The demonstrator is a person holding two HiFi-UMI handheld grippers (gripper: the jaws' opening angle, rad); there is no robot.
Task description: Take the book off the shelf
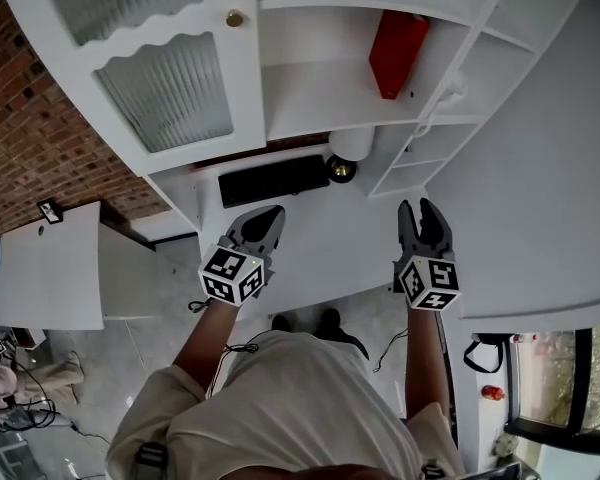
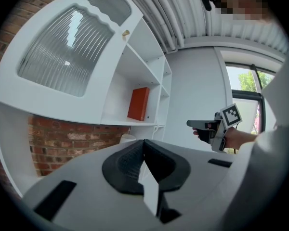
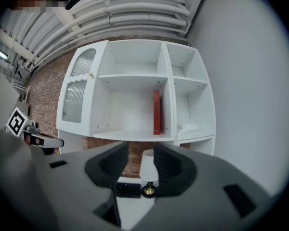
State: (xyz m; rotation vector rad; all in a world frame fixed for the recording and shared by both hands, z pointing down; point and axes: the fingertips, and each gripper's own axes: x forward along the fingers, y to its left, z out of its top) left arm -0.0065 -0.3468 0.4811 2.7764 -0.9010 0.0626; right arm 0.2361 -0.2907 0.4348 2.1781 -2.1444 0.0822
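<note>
A red book point(image 1: 397, 53) stands upright on the middle shelf of a white shelf unit point(image 1: 310, 108), leaning against the right divider. It also shows in the left gripper view point(image 2: 138, 104) and in the right gripper view point(image 3: 156, 112). My left gripper point(image 1: 268, 215) hovers over the desk below the shelves, its jaws shut with nothing between them point(image 2: 144, 143). My right gripper point(image 1: 420, 208) is level with it further right, open and empty point(image 3: 140, 150). Both are well short of the book.
A black keyboard point(image 1: 273, 179) and a small white lamp point(image 1: 348, 148) with a brass base sit on the white desk point(image 1: 350, 243) under the shelves. A cabinet door with ribbed glass point(image 1: 170, 88) closes the left bay. A brick wall point(image 1: 30, 138) lies behind.
</note>
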